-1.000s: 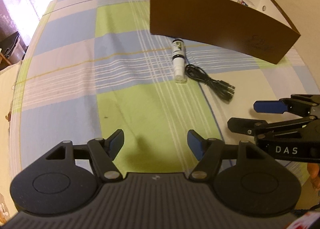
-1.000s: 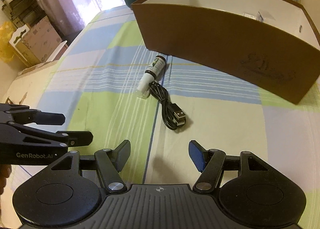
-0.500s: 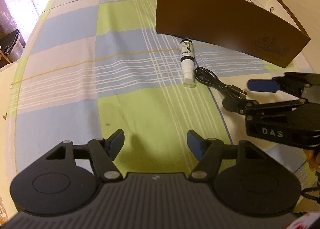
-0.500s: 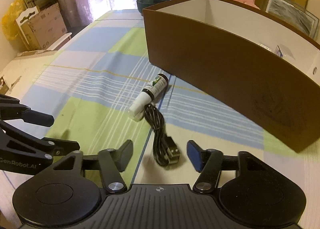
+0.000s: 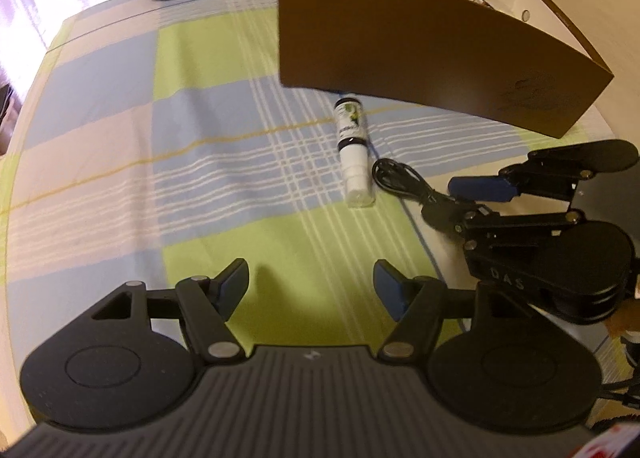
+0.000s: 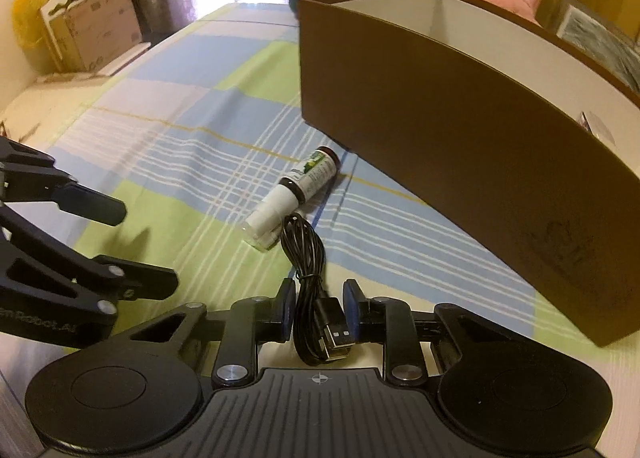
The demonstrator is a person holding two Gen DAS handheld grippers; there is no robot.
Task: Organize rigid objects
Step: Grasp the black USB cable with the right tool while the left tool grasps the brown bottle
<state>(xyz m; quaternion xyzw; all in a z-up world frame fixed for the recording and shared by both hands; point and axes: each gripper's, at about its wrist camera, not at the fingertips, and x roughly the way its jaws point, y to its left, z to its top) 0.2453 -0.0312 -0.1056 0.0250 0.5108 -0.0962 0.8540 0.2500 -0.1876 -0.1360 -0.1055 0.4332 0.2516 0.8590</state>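
My right gripper [image 6: 318, 312] has just been closing, and its jaws now bracket the plug end of the bundled USB cable [image 6: 310, 282] with almost no gap left; whether the pads already press on it, I cannot tell. The cable looks light and springy, so I judge the tied middle the surest hold, since loose loops would slither free. My left gripper [image 5: 310, 284] stands wide open, holding nothing, over the checked cloth [image 5: 192, 178]. Just beyond the cable lies the small bottle [image 6: 294, 196] on its side: stiff, smooth, apt to roll, best pinched across its body. Farther back stands the brown box [image 6: 460, 146].
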